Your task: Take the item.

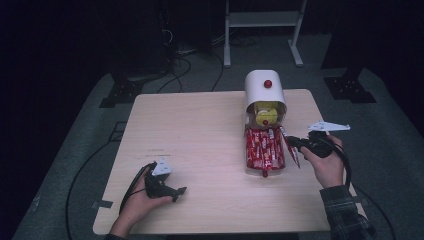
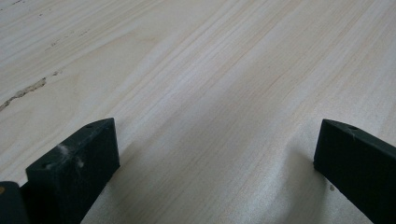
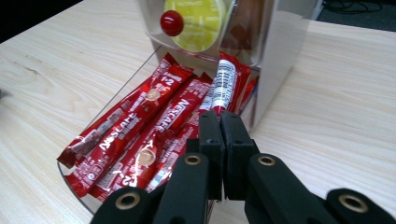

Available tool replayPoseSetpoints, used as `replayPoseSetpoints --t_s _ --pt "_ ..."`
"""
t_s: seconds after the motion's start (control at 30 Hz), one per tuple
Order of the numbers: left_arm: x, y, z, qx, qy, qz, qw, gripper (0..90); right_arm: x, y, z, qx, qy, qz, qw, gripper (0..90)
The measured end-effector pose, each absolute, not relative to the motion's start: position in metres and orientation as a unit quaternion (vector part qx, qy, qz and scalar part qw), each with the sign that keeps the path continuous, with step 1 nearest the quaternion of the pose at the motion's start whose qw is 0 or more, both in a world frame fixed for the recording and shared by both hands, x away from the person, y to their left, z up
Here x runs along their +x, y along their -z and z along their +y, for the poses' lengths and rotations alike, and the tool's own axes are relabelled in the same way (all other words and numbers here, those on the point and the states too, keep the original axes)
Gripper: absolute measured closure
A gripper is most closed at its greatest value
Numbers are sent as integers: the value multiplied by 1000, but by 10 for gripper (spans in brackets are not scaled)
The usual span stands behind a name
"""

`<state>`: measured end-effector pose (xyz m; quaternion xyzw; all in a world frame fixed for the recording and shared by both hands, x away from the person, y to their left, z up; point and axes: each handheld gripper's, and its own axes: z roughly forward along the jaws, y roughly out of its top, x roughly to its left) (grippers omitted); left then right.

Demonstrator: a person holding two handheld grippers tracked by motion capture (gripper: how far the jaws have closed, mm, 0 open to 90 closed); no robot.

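**Red sachet held at the dispenser tray**

Item one: a slim red foil stick sachet with white print (image 3: 223, 84), glossy and crinkled. We find its near end pinched between the jaws of the right gripper (image 3: 221, 122), which are pressed together with no gap showing. The sachet rises tilted from the jaws toward the dispenser. In the high view the same sachet (image 1: 291, 150) hangs just off the right edge of the tray, at the tip of the right gripper (image 1: 294, 143).

Item two: a clear plastic tray (image 3: 70, 175) with a curved front lip, heaped with more red foil stick sachets (image 3: 140, 135), lying lengthwise and overlapping.

Item three: a white rounded dispenser housing (image 1: 262, 87) standing behind the tray, with a small red knob on top. We note a yellow round disc (image 3: 198, 21) in its opening, fronted by a red ball-shaped knob (image 3: 171, 22).

Item four: the left gripper (image 1: 170, 190), resting low on the pale wood-grain table (image 2: 210, 70), well apart from the tray. Its black blocky jaws stand wide apart and hold nothing; bare tabletop lies between them.
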<state>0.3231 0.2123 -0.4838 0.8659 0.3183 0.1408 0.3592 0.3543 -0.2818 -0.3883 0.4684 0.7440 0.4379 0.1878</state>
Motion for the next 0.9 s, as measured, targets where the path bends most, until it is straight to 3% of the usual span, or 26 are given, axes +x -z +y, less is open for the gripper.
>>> replayPoseSetpoints --t_s 0.9 --pt "323 484 212 866 -141 318 359 0 354 397 -320 505 -425 724 197 878"
